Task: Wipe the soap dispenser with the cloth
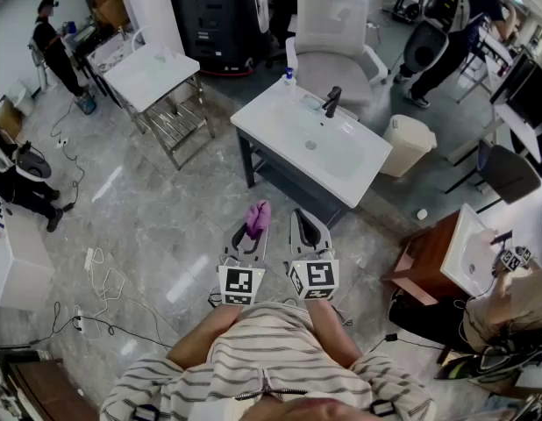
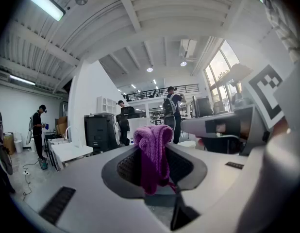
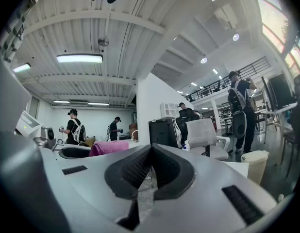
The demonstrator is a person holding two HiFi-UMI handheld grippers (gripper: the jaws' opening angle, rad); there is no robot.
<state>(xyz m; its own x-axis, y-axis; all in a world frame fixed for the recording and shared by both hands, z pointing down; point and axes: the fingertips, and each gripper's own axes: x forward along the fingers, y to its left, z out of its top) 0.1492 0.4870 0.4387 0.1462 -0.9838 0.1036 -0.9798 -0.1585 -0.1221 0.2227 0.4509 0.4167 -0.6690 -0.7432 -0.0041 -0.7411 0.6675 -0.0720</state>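
Quick count from the head view! Two grippers: left gripper (image 1: 251, 228), right gripper (image 1: 303, 224). One cloth (image 1: 259, 217), pink. Three sinks: centre sink (image 1: 345, 160), left sink (image 1: 153, 75), right sink (image 1: 471, 251). One faucet (image 1: 331, 101), black. One soap dispenser (image 1: 289, 76). One bin (image 1: 408, 144). One white chair (image 1: 335, 38). One black cabinet (image 1: 214, 16). One wooden cabinet (image 1: 424, 270).
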